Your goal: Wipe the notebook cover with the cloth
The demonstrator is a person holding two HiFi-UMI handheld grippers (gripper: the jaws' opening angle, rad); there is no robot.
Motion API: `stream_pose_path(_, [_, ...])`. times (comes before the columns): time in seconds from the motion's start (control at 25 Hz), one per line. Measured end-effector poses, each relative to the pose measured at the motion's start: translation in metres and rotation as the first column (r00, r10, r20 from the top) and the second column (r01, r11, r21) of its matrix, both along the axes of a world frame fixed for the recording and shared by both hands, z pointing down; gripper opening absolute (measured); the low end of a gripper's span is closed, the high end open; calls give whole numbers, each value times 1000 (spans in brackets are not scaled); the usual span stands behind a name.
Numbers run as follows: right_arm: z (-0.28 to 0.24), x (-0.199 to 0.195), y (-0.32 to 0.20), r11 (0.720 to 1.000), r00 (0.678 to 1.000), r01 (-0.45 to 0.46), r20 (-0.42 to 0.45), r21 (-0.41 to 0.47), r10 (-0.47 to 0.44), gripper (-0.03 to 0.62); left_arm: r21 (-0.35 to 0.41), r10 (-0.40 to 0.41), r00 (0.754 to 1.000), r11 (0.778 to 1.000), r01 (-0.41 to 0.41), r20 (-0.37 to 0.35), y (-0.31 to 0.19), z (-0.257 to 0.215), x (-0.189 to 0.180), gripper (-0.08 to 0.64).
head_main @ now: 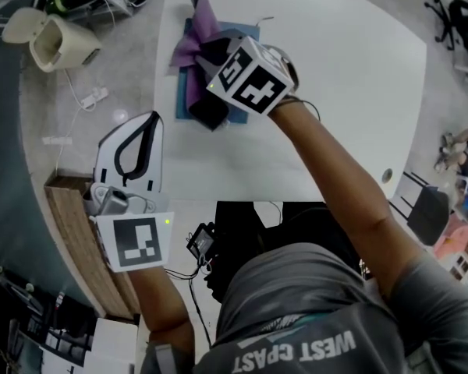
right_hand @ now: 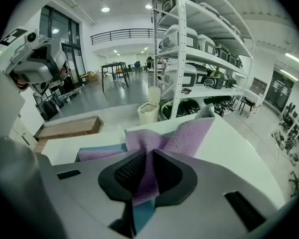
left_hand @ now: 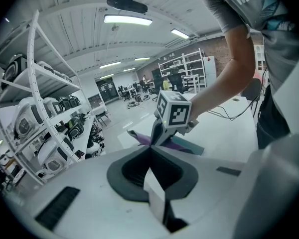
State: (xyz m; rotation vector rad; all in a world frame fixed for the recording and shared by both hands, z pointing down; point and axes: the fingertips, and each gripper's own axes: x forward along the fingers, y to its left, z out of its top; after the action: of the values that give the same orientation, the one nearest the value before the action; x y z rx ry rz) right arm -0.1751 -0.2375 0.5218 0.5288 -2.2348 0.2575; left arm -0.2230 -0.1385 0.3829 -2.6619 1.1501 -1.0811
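**On the desk (head_main: 351, 92), the right claw (right_hand: 148, 158) is gripping the cloth (right_hand: 189, 133) over the notebook (head_main: 186, 92)**

Toward the desk's far left corner in the head view, the teal notebook is lying flat, with the purple cloth bunching on top of it. One end of the cloth is sticking up past the notebook's far edge. The right claw is pinching a fold of the cloth, its jaws nearly together with the fabric pressed between the dark pads, directly above the notebook cover. The left claw (left_hand: 150, 151) is hanging off to the left of the desk, well apart from the notebook. Its jaws are meeting at the tips and holding nothing.
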Motion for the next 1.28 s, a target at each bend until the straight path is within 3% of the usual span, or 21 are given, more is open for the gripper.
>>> stream_pose_path(0.36, [1, 115, -3, 979, 976, -205, -76, 9, 205, 69, 2, -3, 1000, 1000, 3, -5, 3, 1, -4, 0])
stream_pose_path(0.52, [-1, 100, -10, 981, 979, -191, -69, 17, 192, 67, 6, 3, 1000, 1000, -3, -14, 0, -1, -1, 0])
stream_pose_path(0.76, [-4, 13, -33, 996, 996, -86, 4, 23, 86, 67, 6, -4, 1000, 1000, 4, -15, -2, -2, 0, 0])
stream_pose_path(0.88, [-3, -9, -41, 999, 999, -39, 13, 33, 39, 67, 3, -11, 1000, 1000, 11, -14, -3, -2, 0, 0])
stream_pose_path(1.08, [-5, 27, -40, 997, 997, -72, -7, 33, 73, 67, 7, -28, 1000, 1000, 28, -11, -3, -8, -3, 0])
stream_pose_path(1.28, [-2, 106, -38, 973, 974, -227, -5, 47, 227, 66, 15, -27, 1000, 1000, 27, 0, 0, -14, 1, 0])
